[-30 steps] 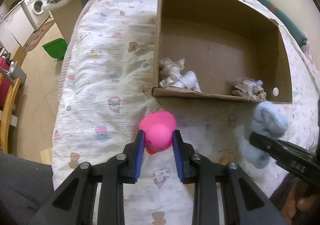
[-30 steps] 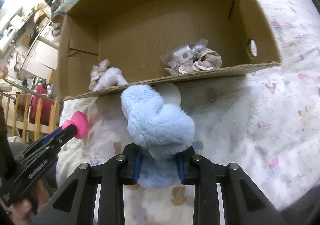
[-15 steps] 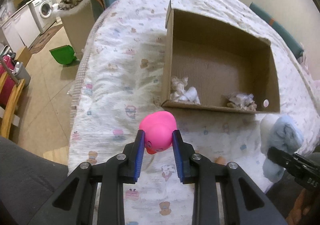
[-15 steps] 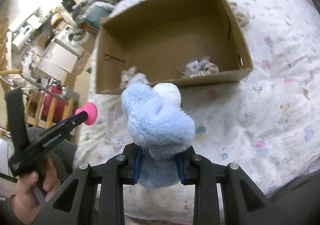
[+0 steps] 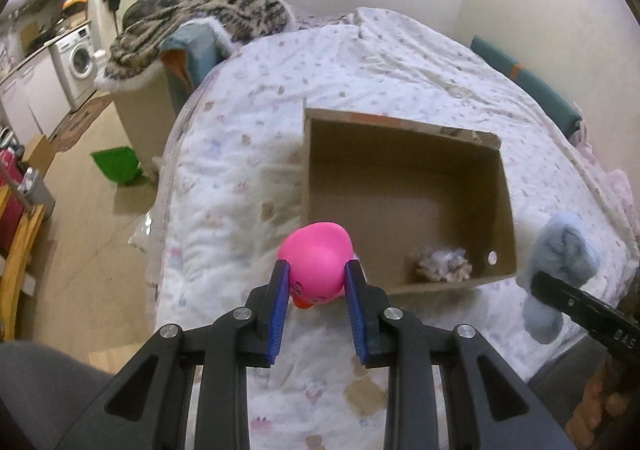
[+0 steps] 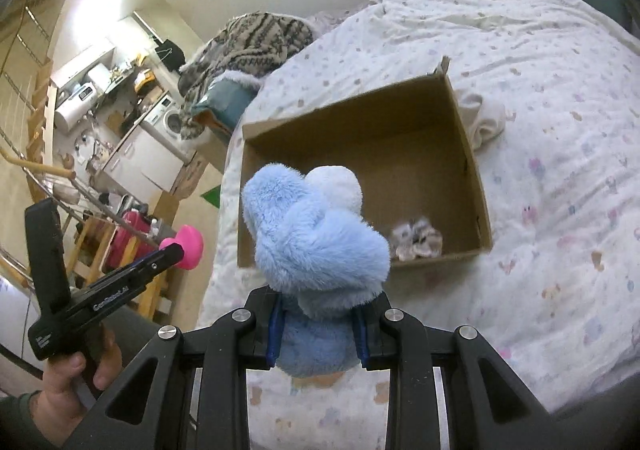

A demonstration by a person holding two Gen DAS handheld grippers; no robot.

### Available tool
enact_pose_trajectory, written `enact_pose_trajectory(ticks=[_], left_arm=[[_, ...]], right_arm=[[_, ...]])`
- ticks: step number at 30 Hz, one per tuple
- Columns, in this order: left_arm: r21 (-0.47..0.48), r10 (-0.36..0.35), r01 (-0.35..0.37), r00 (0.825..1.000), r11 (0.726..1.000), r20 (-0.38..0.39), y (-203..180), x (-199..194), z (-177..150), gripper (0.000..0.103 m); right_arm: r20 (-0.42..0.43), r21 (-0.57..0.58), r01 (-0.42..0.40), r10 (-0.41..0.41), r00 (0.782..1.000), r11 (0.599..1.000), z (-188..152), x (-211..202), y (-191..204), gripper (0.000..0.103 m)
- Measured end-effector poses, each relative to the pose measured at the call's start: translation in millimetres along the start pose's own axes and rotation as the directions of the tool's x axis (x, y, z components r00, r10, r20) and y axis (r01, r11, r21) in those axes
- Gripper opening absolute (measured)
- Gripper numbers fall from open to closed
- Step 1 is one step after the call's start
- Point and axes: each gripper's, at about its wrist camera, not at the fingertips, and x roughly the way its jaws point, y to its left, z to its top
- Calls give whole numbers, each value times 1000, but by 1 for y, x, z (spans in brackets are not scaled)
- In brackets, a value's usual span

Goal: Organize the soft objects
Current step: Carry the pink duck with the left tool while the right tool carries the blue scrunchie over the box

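Note:
My left gripper (image 5: 316, 282) is shut on a pink rubber duck (image 5: 318, 262), held in the air above the bed in front of the open cardboard box (image 5: 404, 125). My right gripper (image 6: 318, 316) is shut on a fluffy light-blue plush toy (image 6: 316, 246), also lifted above the bed before the cardboard box (image 6: 352, 109). In the left wrist view the blue plush (image 5: 560, 250) hangs at the right. In the right wrist view the pink duck (image 6: 190, 246) shows at the left, in the other gripper held by a hand (image 6: 68, 382). A crumpled bundle (image 5: 442, 266) lies in the box's near right corner.
The box rests on a bed with a printed white quilt (image 5: 248, 153). A striped fur blanket (image 5: 200, 13) lies draped over furniture beyond the bed. A green bin (image 5: 116, 165) stands on the floor at left, and a washing machine (image 5: 78, 57) is farther back. A white cloth (image 6: 486, 121) lies beside the box.
Both grippers have risen with their toys and tilted up, so the box looks smaller and farther and the room's walls have come into view. The grips are unchanged.

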Motion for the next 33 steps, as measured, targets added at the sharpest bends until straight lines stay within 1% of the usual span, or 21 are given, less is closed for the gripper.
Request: enact_pose_trajectory(ticks=[8,14,18,20,25,29,33], left_arm=[[62,-5,5,1000,998,5,-22,23,24,25],[96,-10,10,1000,995,-3,-34,52,35,25],[118,-16,17,1000,993,-10,-43,74,36,25],[128,-17,18,1000,992,-8,-46,82,34,25],[143,-49,52,999,988,-25,-49,107,23,25],[165,-53,55,998,985,-16,-50,112,19,25],[151,-56,60,998,987,-33,-48,114,17,25]], right_arm=[[32,-13,37,-37,999,999,29,13,-7,30],[36,-3,124,-124,992,992,40,36,-29,30],[22,22,160,-161,987,987,38,49,-44,30],[12,29,166,-167,986,986,38,53,-48,30],[-10,-23,233,-233,972,972,33,66,-46,30],[-49,-34,254,-256,966,967,27,76,-46,31],[-67,-44,262,-265,962,964,25,81,-45,31]])
